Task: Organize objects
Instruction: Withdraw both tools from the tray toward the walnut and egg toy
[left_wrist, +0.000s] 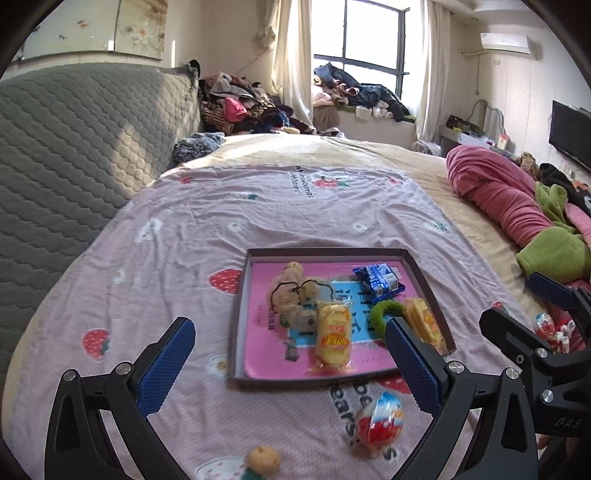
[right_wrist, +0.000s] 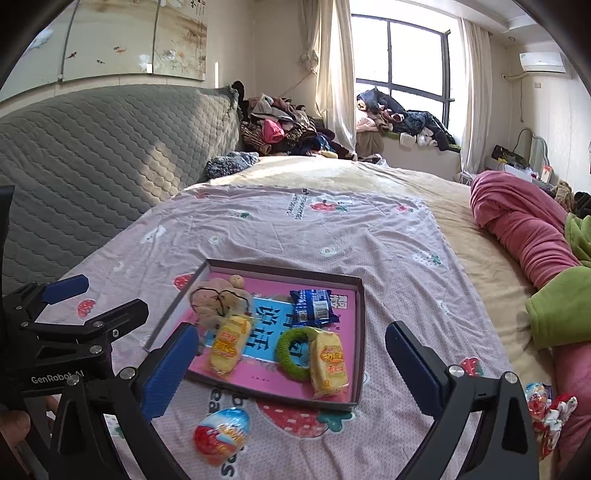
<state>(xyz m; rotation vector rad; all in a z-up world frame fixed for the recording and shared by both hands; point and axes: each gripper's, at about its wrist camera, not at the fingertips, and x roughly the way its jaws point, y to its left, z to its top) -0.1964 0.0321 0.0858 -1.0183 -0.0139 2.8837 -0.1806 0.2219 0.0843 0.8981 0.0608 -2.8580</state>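
One strawberry-print sheet, cluttered tray, sunlit bedroom

I see a tray lying on the sheet that covers the near part of the bed. In the tray: a plush toy at far left, a wafer pack at far right, one cake near the middle, a ring to its right, and a second cake right of the ring. Before the tray, on the sheet, lies an egg; left of it and nearer me, a small bun. A second egg lies well right of the tray. The headboard stands to the left, clothes behind it.
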